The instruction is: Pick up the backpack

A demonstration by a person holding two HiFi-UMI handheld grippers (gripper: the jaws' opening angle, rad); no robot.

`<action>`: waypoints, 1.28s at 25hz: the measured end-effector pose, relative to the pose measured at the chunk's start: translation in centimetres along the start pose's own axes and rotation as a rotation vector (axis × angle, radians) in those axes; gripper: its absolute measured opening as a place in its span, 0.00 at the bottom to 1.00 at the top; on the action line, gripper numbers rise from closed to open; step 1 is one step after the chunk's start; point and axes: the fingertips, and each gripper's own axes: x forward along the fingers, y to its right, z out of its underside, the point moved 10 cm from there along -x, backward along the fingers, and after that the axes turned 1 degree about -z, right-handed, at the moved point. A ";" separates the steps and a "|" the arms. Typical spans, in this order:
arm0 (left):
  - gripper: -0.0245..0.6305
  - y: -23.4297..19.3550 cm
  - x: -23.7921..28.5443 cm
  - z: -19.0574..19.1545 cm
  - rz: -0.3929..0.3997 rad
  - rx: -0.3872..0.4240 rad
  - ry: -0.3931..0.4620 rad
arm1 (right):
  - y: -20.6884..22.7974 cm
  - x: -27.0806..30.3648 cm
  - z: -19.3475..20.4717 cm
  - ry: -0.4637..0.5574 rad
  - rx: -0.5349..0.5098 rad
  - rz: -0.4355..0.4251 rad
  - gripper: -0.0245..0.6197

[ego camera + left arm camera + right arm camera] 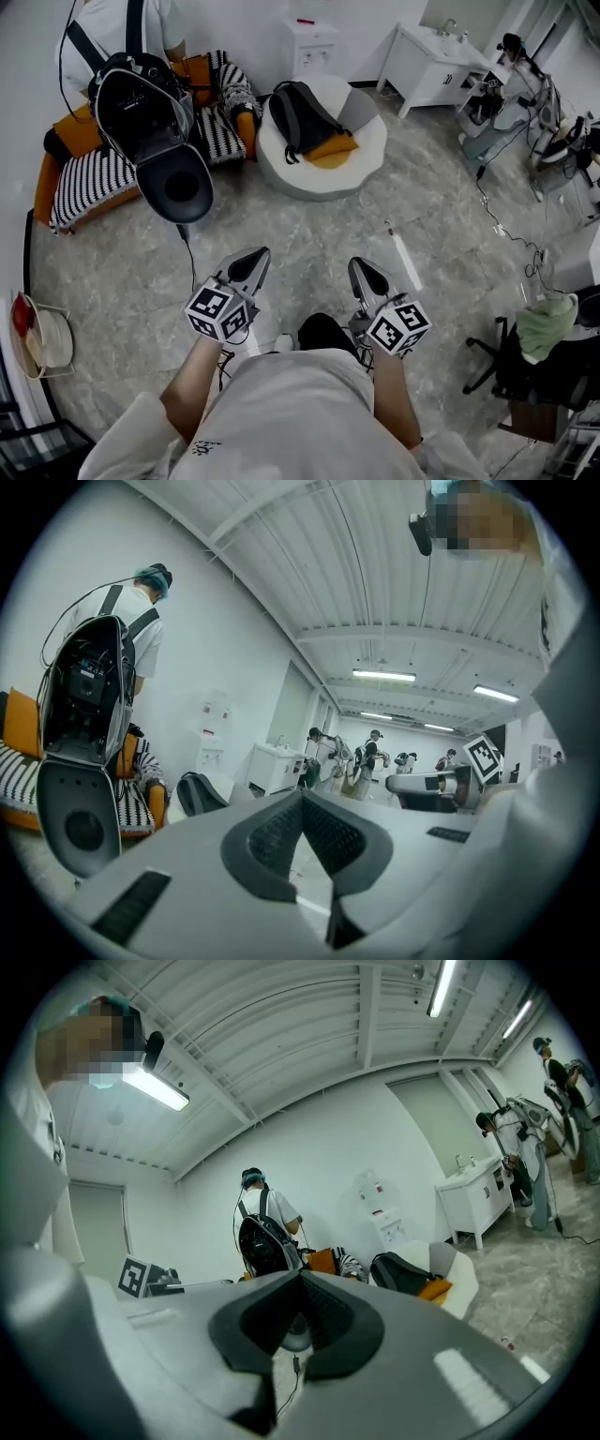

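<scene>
Backpack [302,117] on round seat [314,183] — open floor [309,234] before closed, empty left gripper [254,257] and right gripper [362,269].

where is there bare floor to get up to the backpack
The marble floor between the round white chair and the shut left gripper and right gripper is bare. Crowded: another person's open black case at left, cables at right. The backpack fills the seat's left.

We see our left gripper [302,803] with its jaws together and nothing between them, and far off to the left the backpack [197,794] beside a striped sofa [141,803] and a standing person [142,644].
</scene>
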 end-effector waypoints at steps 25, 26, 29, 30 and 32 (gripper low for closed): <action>0.03 -4.3 19.8 -4.2 -0.114 -0.024 -0.027 | 19.4 15.4 -8.3 -0.069 0.057 -0.143 0.04; 0.03 -4.5 20.8 -4.6 -0.125 -0.022 -0.024 | 20.5 16.0 -8.8 -0.070 0.058 -0.151 0.04; 0.03 -4.8 23.6 -5.2 -0.153 -0.016 -0.014 | 23.2 17.6 -10.0 -0.073 0.054 -0.171 0.04; 0.03 -4.8 24.5 -5.3 -0.161 -0.016 -0.013 | 24.1 18.0 -10.2 -0.077 0.054 -0.178 0.04; 0.04 -4.8 26.5 -5.6 -0.172 -0.015 -0.014 | 25.9 18.8 -10.8 -0.087 0.059 -0.191 0.04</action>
